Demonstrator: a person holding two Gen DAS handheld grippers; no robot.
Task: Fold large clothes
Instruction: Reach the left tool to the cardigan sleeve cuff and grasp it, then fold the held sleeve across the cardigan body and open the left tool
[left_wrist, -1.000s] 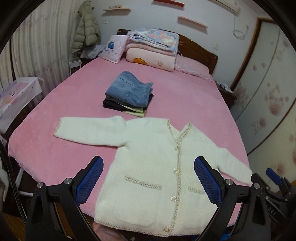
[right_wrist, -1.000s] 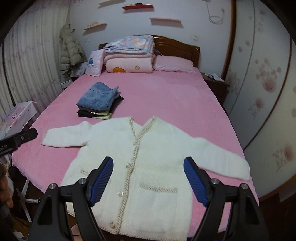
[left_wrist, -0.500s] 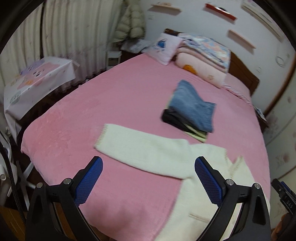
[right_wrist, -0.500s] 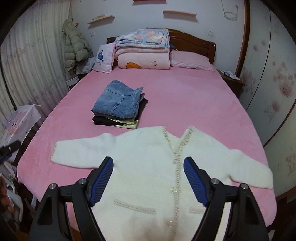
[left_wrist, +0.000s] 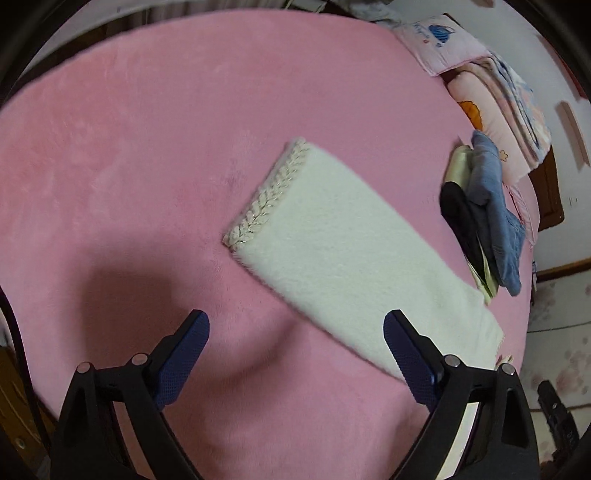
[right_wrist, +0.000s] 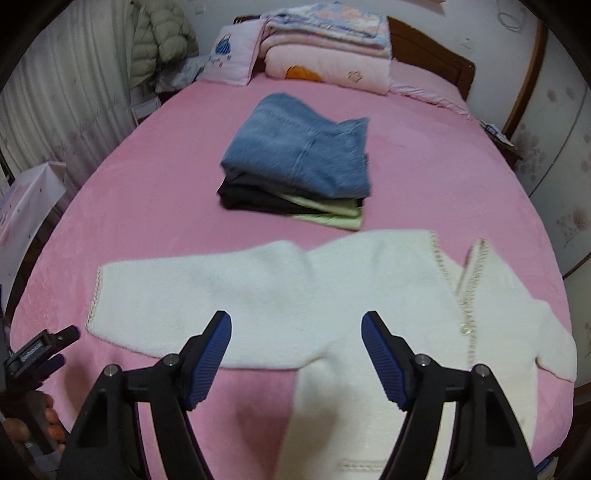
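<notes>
Left wrist view looks steeply down on the pink bed (left_wrist: 147, 147), where one sleeve (left_wrist: 332, 240) of the cream cardigan (right_wrist: 369, 295) lies flat, its braided cuff (left_wrist: 266, 199) pointing away from the garment. The left tongs (left_wrist: 295, 343) hover above the sleeve with nothing between the blue pads; their jaws have just been closing a little yet stand wide apart. The right tongs (right_wrist: 295, 343) hang over the cardigan's shoulder area, also parted and empty, likewise just narrowing. Beyond the cardigan sits a stack of folded clothes (right_wrist: 299, 173), jeans on top.
</notes>
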